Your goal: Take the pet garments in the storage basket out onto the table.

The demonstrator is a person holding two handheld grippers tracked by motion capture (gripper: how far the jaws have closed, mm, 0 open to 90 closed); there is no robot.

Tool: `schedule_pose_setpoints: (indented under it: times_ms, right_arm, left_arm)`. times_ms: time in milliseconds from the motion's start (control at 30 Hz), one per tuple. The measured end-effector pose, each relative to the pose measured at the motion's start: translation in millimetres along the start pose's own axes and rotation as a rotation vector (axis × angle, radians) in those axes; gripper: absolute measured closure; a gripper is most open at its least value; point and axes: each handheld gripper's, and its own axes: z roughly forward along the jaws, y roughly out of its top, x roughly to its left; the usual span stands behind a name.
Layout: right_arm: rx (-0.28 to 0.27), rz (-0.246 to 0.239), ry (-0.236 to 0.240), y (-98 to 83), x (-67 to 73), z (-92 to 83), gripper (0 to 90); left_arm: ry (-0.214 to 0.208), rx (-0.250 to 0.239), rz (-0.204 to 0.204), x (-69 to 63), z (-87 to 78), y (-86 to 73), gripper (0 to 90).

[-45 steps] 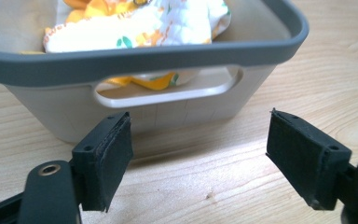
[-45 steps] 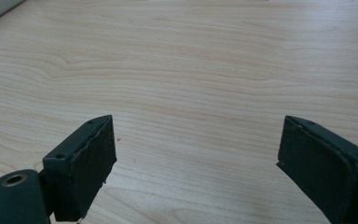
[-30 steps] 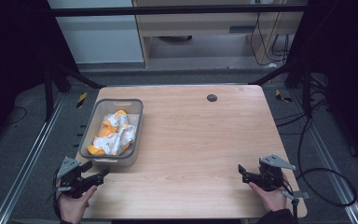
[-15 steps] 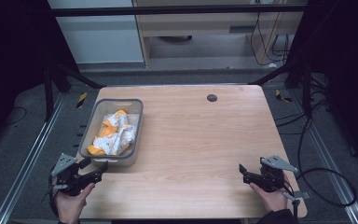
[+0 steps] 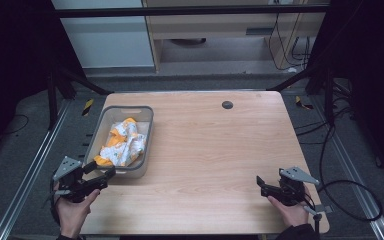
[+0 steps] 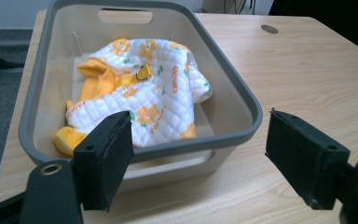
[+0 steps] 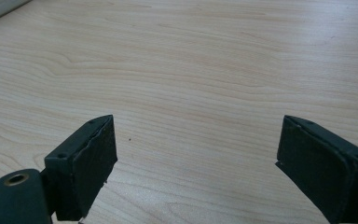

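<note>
At the near left corner of the wooden counter [image 5: 215, 150] sits a grey plastic bin [image 5: 149, 120], long side running away from the person. Inside lies a crumpled quilted garment [image 6: 144, 93], white with orange flower print and orange trim; a small yellow clasp or ring shows on top of it, kind unclear. Folds hide the garment's shape, so type cannot be told.

Left hand-held gripper [image 5: 100, 176]: held off the counter's near left edge, jaws wide apart and empty, pointed at the bin's near end wall. In the left gripper view its left pad overlaps the bin's near rim; whether it touches cannot be told. Right pad stands over bare wood beside the bin. The bin's left wall is cut off by the frame edge there.

Right hand-held gripper [image 5: 261, 184]: near the counter's near right corner, well apart from the bin, jaws spread wide, nothing between them, bare wood ahead.

Small dark round hole [image 5: 227, 104] at the far side of the counter. Surroundings beyond are dark and hard to make out.
</note>
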Motion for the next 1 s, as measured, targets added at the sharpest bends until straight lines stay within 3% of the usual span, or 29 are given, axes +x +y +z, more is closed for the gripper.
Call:
schedule_pose_setpoints:
  times_ms: [567,1000]
  right_arm:
    - [0.008,0.002,0.003,-0.8,-0.8,1.8,11.8]
    - [0.011,0.001,0.009,-0.6,-1.1,2.6,11.7]
  left_arm:
    - [-0.023,-0.021,0.021,0.4,17.7,34.0,22.6]
    - [-0.002,0.023,0.046,2.8,35.5,54.5,22.7]
